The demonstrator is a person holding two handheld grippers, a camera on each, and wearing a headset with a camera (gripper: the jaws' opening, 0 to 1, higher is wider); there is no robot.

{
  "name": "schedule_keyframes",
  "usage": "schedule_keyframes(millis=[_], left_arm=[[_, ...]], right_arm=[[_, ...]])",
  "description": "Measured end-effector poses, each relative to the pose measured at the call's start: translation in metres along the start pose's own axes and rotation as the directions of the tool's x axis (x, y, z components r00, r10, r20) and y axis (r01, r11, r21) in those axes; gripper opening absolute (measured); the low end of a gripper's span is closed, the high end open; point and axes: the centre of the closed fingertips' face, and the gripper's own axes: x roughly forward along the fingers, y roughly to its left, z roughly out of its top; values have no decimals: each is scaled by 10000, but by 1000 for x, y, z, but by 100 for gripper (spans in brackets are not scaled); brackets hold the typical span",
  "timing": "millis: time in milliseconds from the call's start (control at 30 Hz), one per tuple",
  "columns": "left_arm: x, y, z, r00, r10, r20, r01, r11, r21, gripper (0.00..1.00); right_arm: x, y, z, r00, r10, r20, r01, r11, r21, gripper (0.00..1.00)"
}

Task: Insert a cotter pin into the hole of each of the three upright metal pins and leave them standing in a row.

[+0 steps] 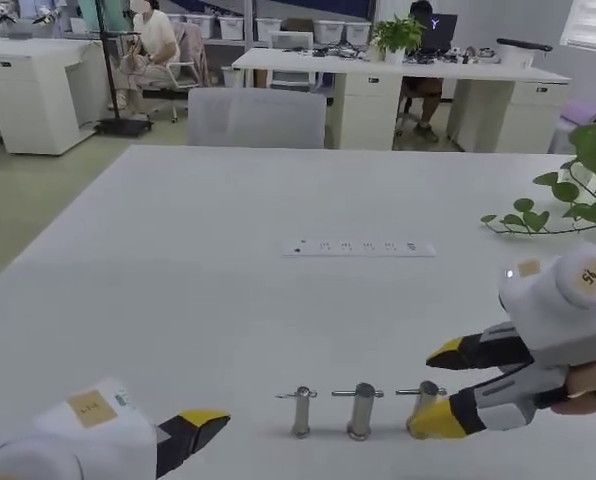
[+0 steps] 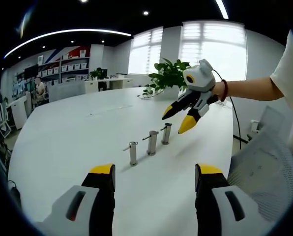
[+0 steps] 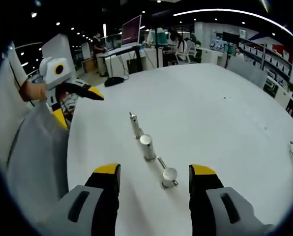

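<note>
Steel pins point(image 1: 361, 410): three upright in a row on white table point(image 1: 228, 250), each with a cotter pin point(image 1: 358, 392) through its top. Right gripper point(image 3: 155, 169) jaws apart, just beside end pin point(image 1: 427, 393), nothing held. Left gripper point(image 2: 156, 169) jaws apart, clear of the row.

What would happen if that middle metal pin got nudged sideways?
The middle pin would probably tip, standing tall and narrow on a small base. Lying down it might roll, though the cotter pin sticking out sideways could stop it. It looks like solid metal, so likely stiff and hefty.
</note>
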Motion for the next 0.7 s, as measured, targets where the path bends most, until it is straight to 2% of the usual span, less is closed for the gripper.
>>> schedule_keyframes(millis=[233,333,433,533,700], left_arm=[[-9,7,5,9997,234,31,-233,9997,-46,72],[-14,9,6,9994,352,20,-352,9994,-73,74],[-21,11,9,9986,505,165,-501,9985,-229,77],[-26,11,10,9977,635,227,-631,9979,-166,80],[-35,11,9,9959,863,255,-855,9959,-284,85]], right_arm=[[-16,10,3,9945,-758,726,702,9946,766,65],[-24,16,-1,9905,-1135,780,1030,9864,1280,71],[-33,24,-1,9857,-1305,1067,1137,9819,1513,73],[-41,30,-5,9804,-1636,1101,1421,9732,1810,74],[-50,45,-10,9739,-1798,1387,1450,9625,2294,77]])
